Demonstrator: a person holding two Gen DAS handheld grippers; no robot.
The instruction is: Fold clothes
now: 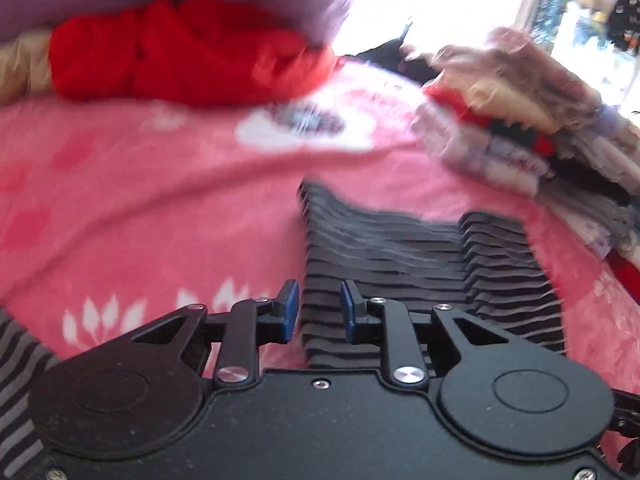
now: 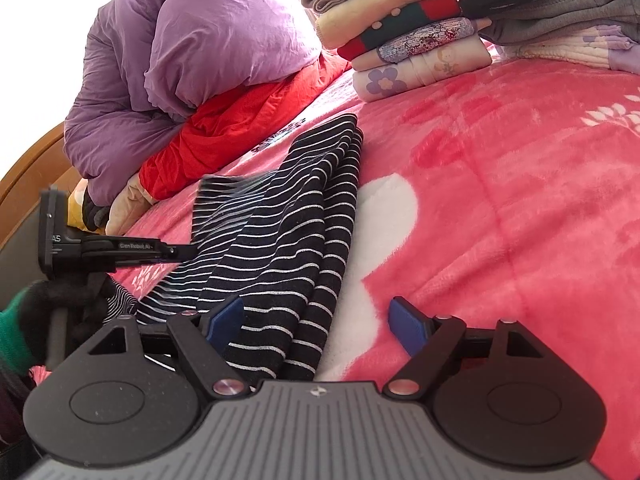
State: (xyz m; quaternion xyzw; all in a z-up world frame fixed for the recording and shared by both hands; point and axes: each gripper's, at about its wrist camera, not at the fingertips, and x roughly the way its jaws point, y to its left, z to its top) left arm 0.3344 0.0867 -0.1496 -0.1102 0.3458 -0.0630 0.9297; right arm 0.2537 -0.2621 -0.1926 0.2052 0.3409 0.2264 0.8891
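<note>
A black garment with thin white stripes [image 2: 288,220] lies lengthwise on the pink blanket [image 2: 500,200]. In the right wrist view my left gripper [image 2: 186,252] comes in from the left and meets the garment's left edge, where a blurred fold of fabric is raised. In the left wrist view the striped garment [image 1: 400,264] fills the narrow gap of my left gripper [image 1: 319,312], which is shut on it. My right gripper [image 2: 318,326] stands wide open at the garment's near end. Fabric lies by its left pad, and neither pad presses on it.
A stack of folded clothes [image 2: 400,40] sits at the far side of the bed, blurred in the left wrist view [image 1: 500,120]. A purple duvet [image 2: 192,60] rests on a red garment [image 2: 240,128] at the left. A gloved hand [image 2: 24,320] holds the left gripper. Wooden bed frame [image 2: 36,160] at far left.
</note>
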